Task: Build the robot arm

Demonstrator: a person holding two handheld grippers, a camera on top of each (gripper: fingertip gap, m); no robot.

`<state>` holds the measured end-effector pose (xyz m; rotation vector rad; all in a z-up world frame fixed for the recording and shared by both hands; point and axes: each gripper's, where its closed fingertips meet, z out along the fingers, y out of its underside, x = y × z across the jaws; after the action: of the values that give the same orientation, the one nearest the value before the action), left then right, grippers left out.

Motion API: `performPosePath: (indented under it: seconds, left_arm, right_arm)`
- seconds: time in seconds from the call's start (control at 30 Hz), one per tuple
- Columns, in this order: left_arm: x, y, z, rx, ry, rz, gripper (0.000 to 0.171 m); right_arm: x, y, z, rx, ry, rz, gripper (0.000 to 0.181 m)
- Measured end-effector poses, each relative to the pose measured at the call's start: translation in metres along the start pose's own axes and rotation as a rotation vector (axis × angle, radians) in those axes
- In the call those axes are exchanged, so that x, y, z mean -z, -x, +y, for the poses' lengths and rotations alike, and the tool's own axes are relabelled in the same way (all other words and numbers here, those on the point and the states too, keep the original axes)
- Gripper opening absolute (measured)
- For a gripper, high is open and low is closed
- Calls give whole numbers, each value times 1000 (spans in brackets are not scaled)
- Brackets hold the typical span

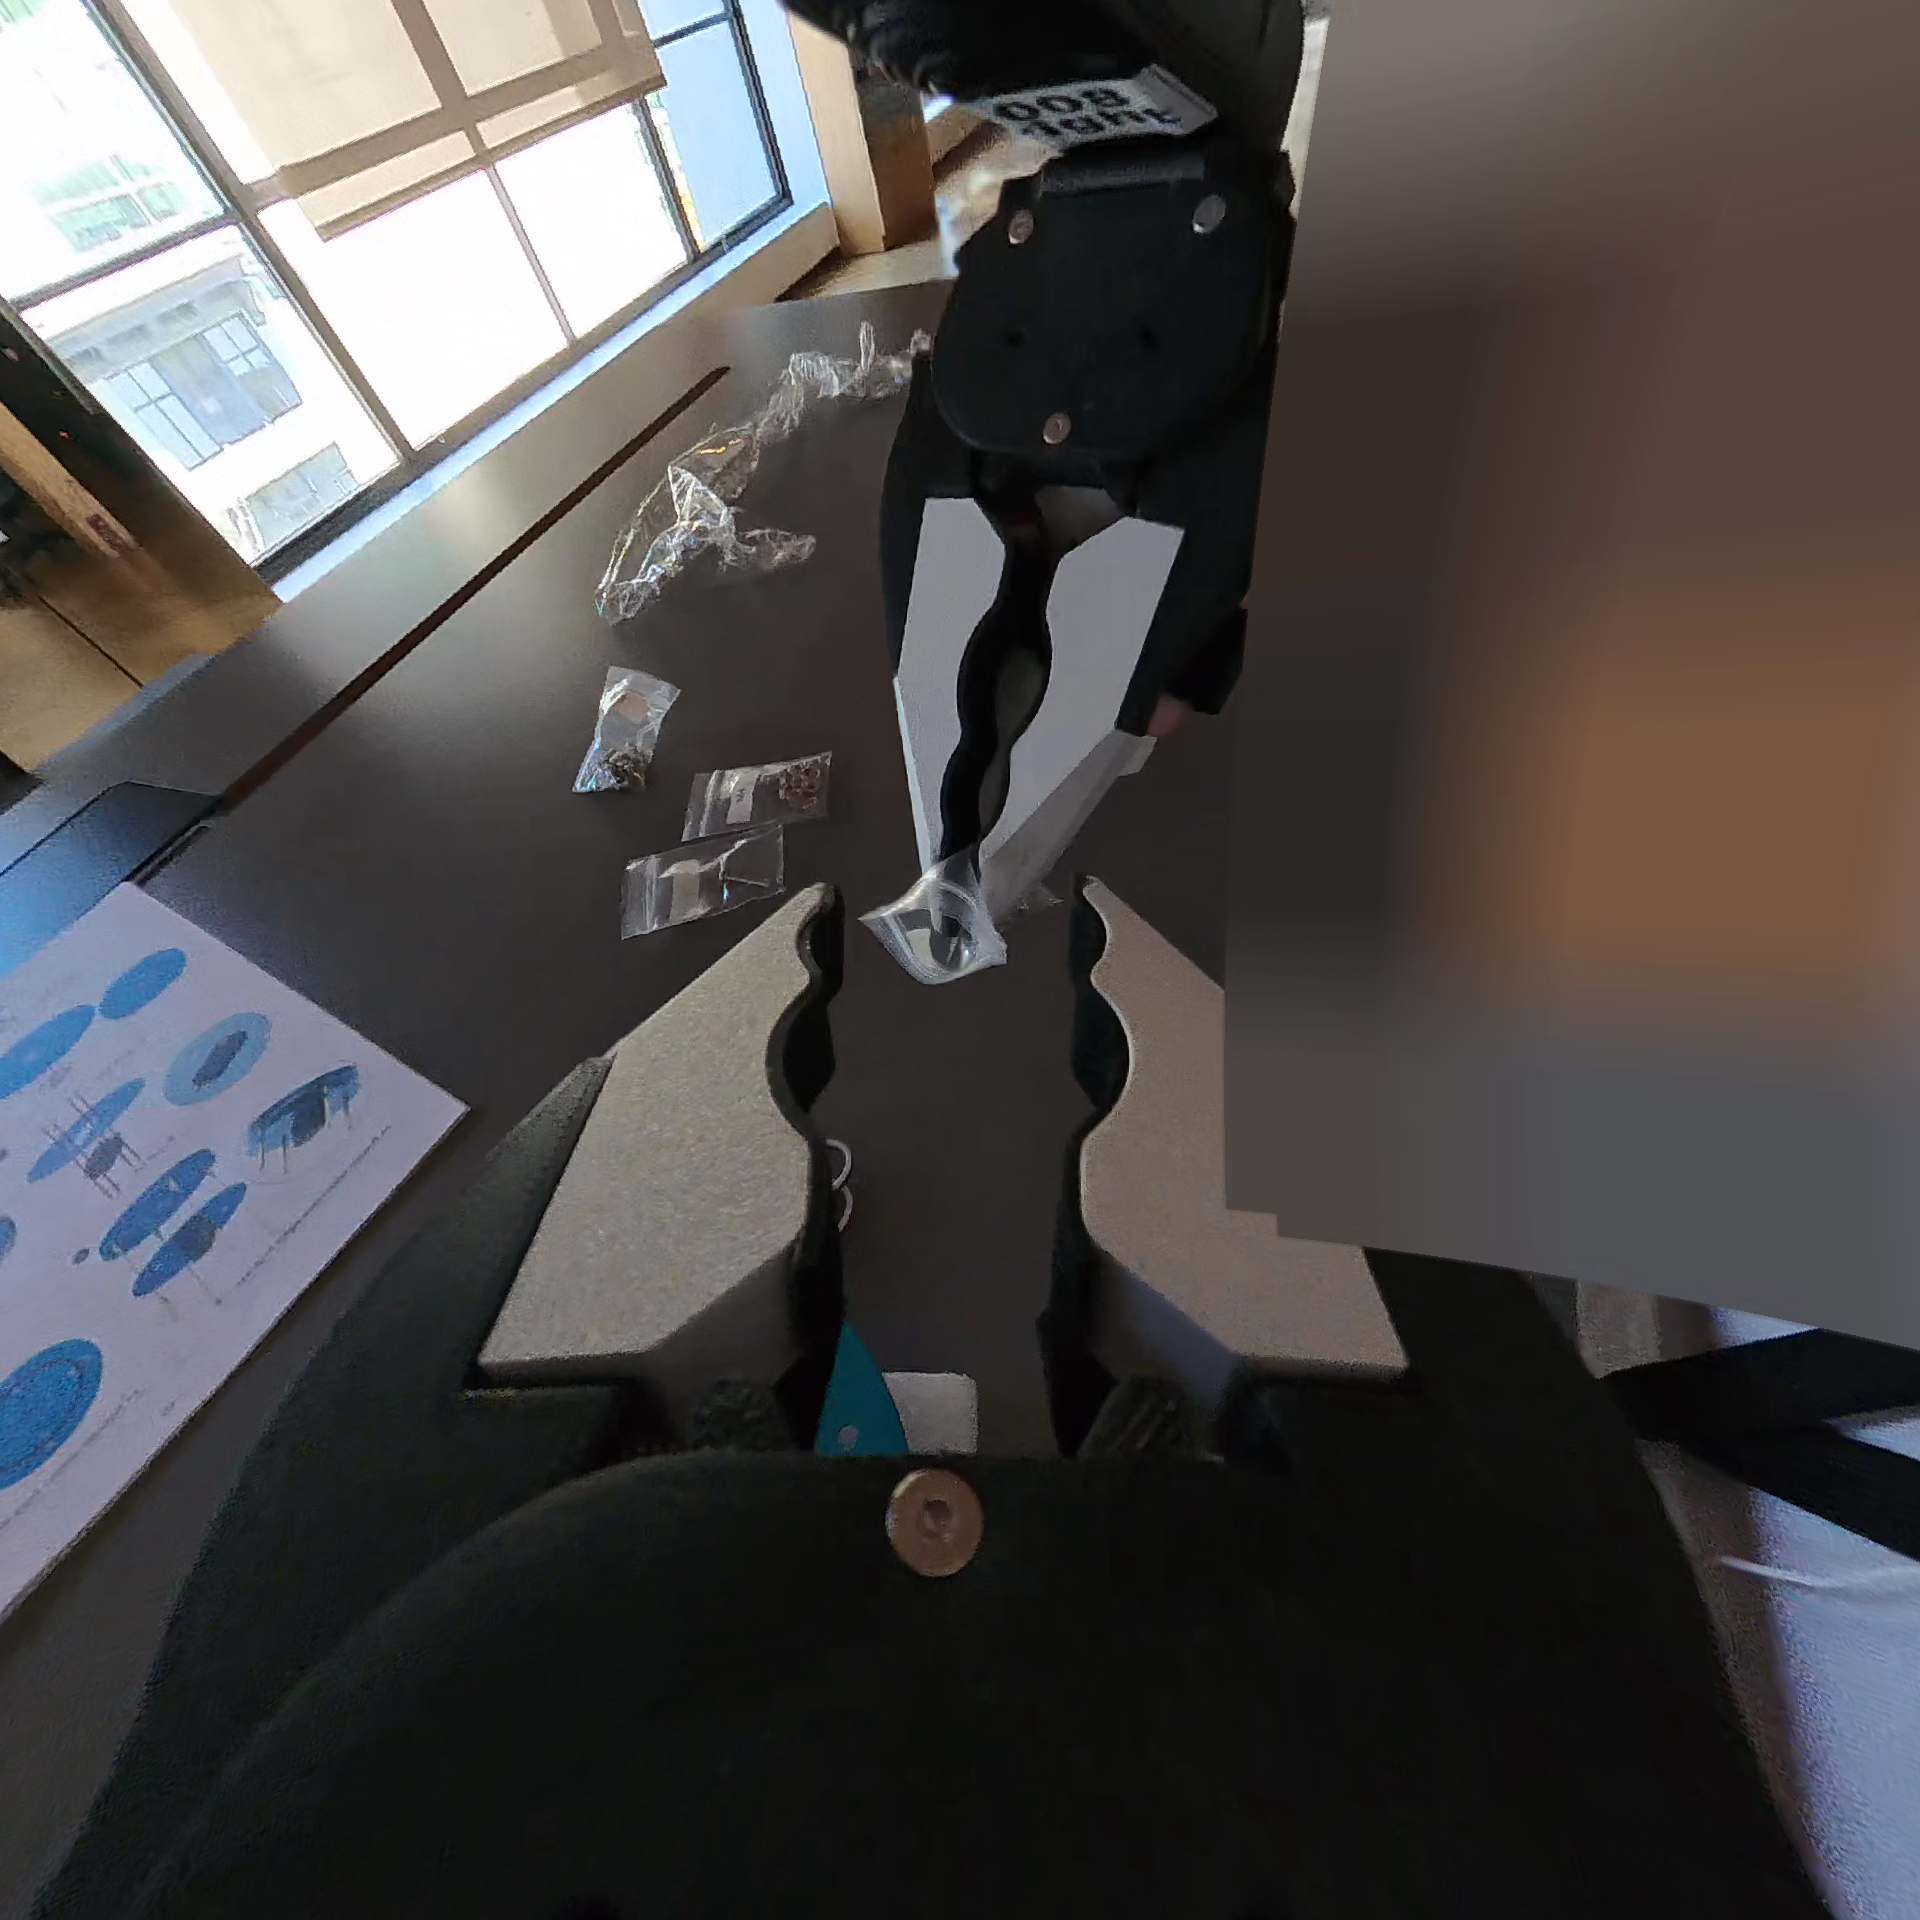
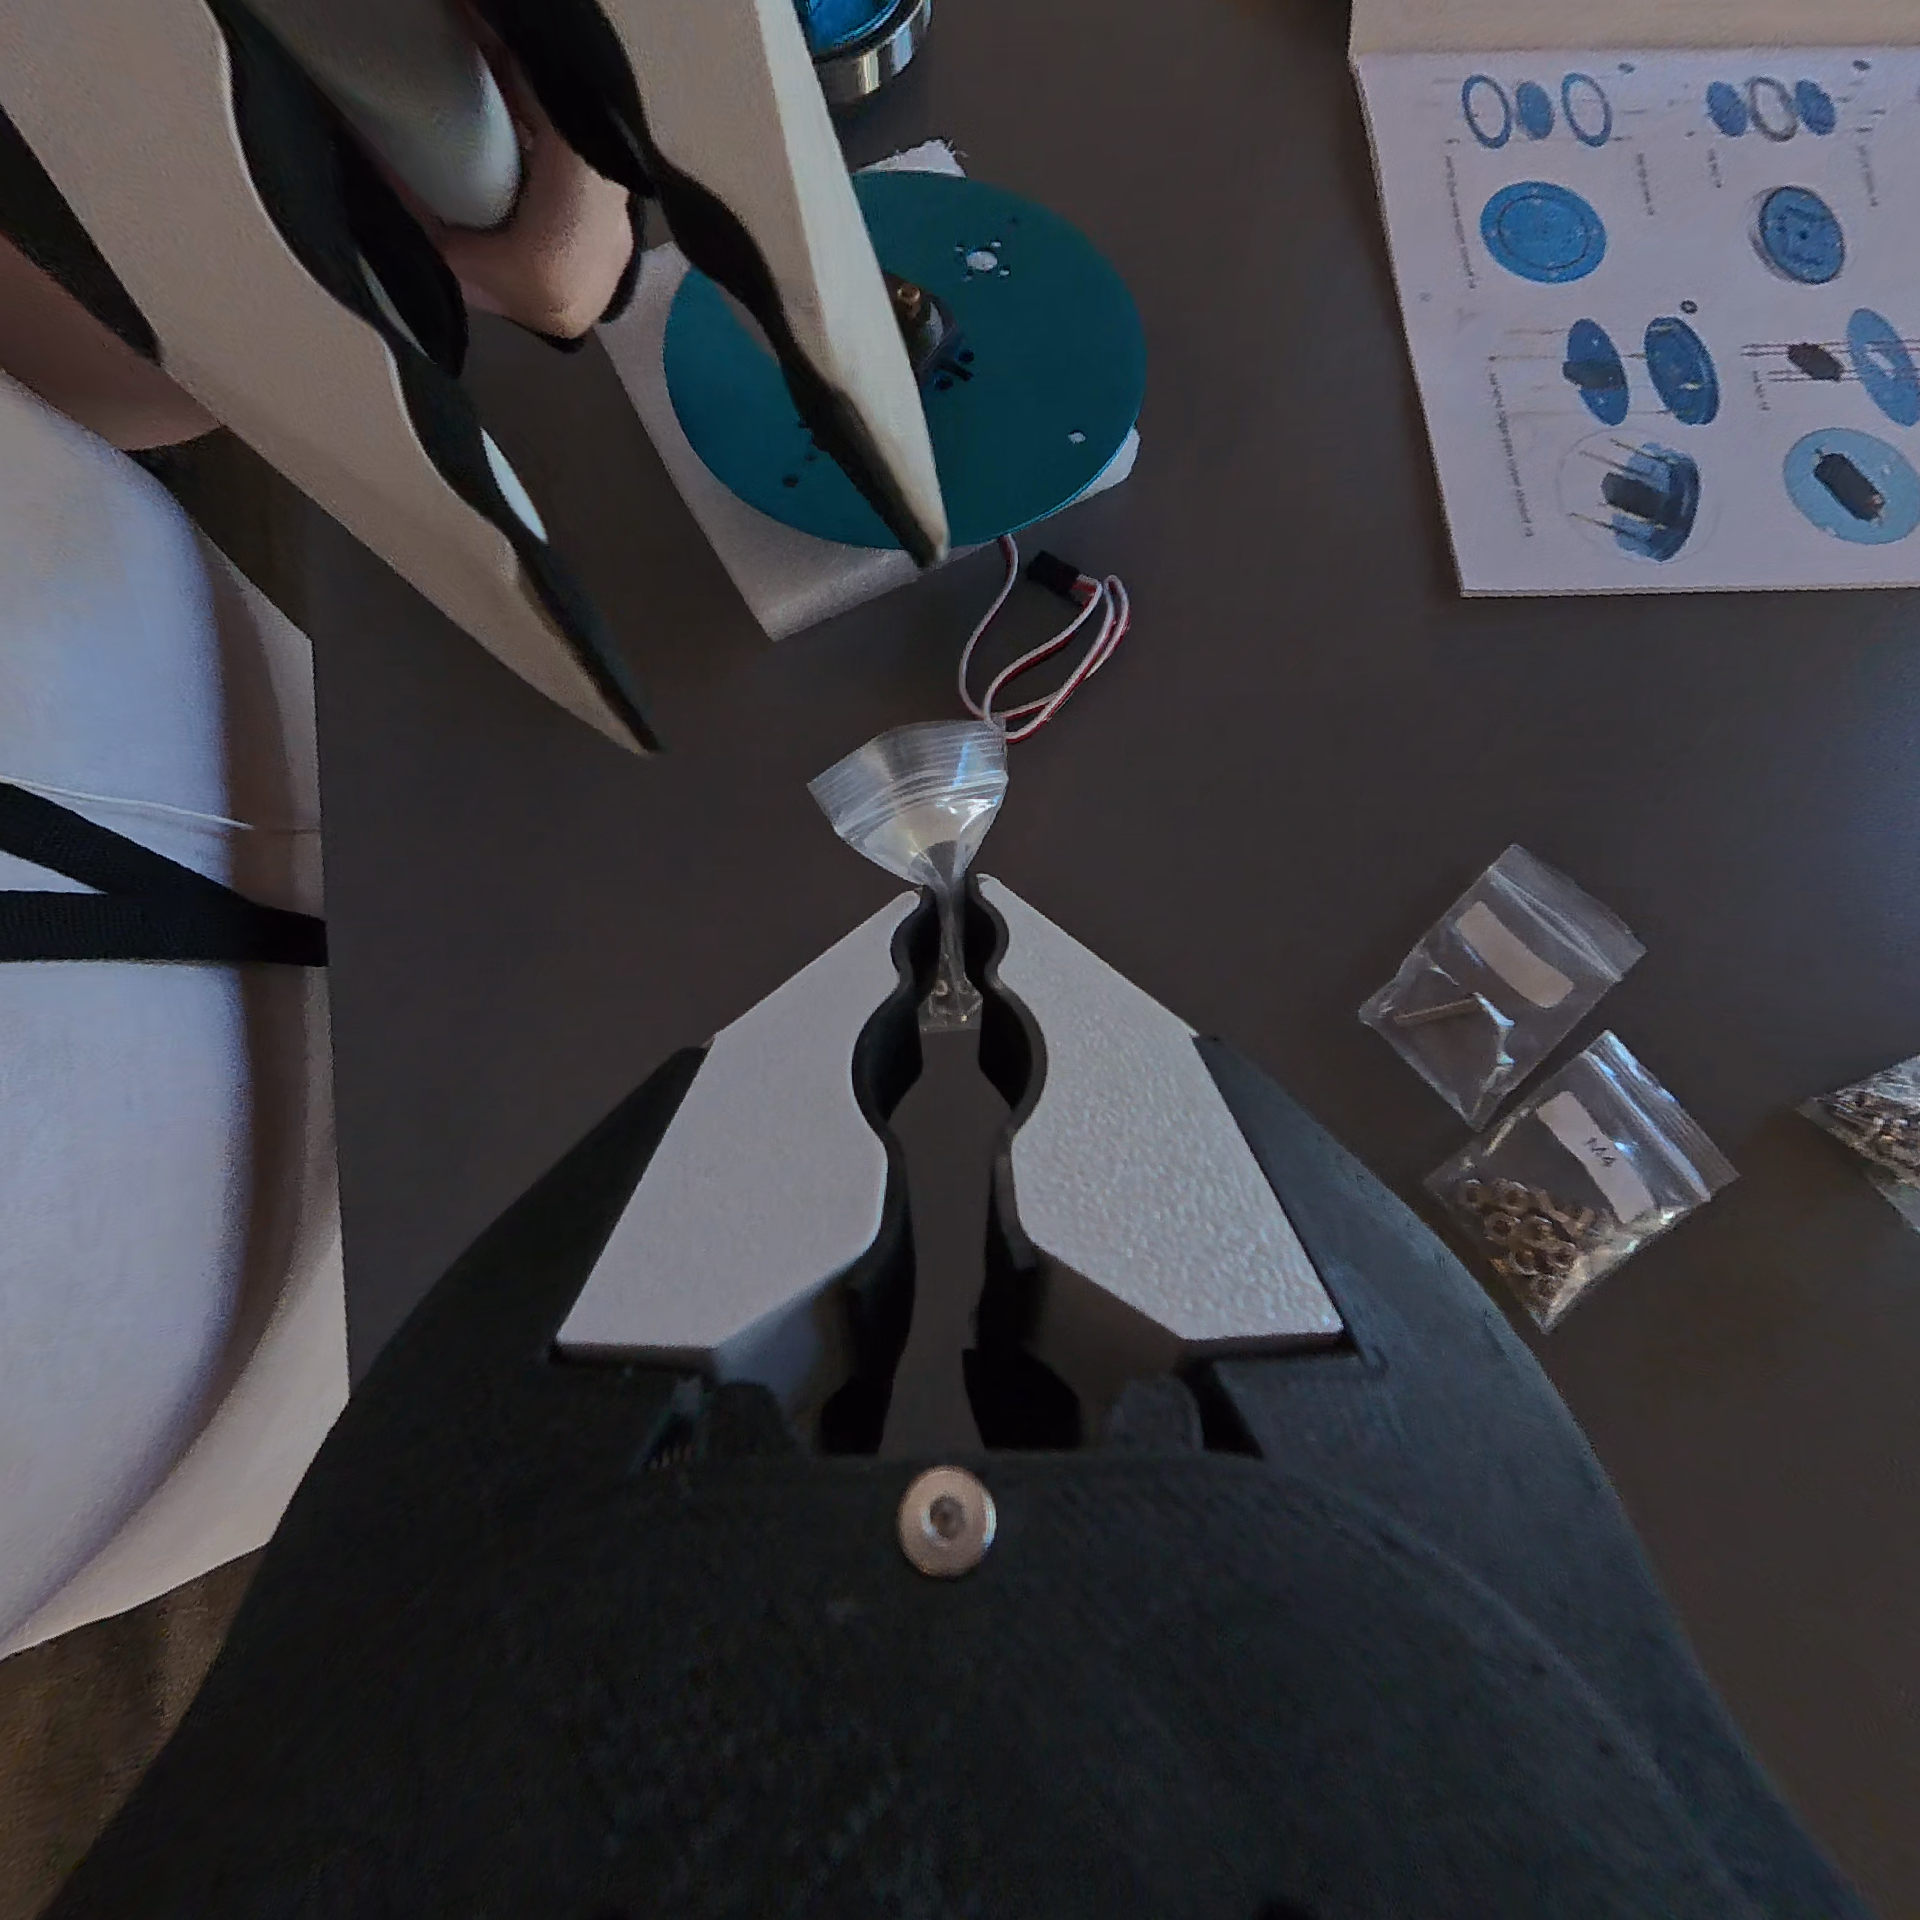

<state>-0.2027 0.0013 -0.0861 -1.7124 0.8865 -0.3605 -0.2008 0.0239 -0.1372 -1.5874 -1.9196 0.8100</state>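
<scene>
Between the right gripper's [image 2: 948, 894] tips: a small clear zip bag [image 2: 914, 800], pinched at its lower end, open mouth flared away from the camera, held above the dark table [image 2: 623, 935]. Left gripper [image 1: 951, 914] spread wide, empty, just short of that bag. Beyond it, a teal disc [image 2: 997, 343] on a white foam block [image 2: 790, 582], red-and-white wires [image 2: 1039, 665] trailing. To the side, two hardware bags [image 2: 1538, 1081]; farther off, an illustrated instruction sheet [image 2: 1662, 312].
</scene>
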Motion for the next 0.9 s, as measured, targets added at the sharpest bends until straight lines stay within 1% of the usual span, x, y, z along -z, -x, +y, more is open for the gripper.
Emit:
performPosePath:
  seconds: [0.03, 0.1, 0.23, 0.37, 0.53, 0.63, 0.73, 0.8, 0.83, 0.9]
  left_arm:
    - [-3, 2, 5, -14, 28, -13, 44]
    - [-12, 0, 20, -29, 110, 0, 55]
    - [-21, -13, 31, -83, 176, 71, 54]
    - [-20, -19, 32, -111, 178, 99, 26]
    - [-20, -19, 39, -67, 196, 115, 13]
    - [-21, -15, 43, -31, 216, 98, 12]
    - [-23, -11, 48, -19, 254, 81, 11]
    - [-25, -9, 50, -6, 268, 64, 10]
    - [-25, -9, 50, 9, 271, 61, 10]
    - [-27, -9, 50, 41, 274, 57, 10]
  right_arm:
    - [-1, 2, 0, -9, -1, -3, 2]
    - [-2, 7, 0, -21, -10, -20, 2]
    - [-1, 19, 1, -9, -27, -61, 3]
    - [-2, 29, 3, -3, -59, -122, 4]
    - [-7, 36, 4, 12, -101, -175, 6]
    - [-11, 34, 4, -14, -126, -172, 12]
    - [-15, 32, 2, -67, -169, -162, 24]
    - [-16, 30, -1, -127, -213, -151, 30]
    - [-17, 28, -3, -169, -242, -141, 39]
    - [-17, 25, -9, -254, -305, -104, 48]
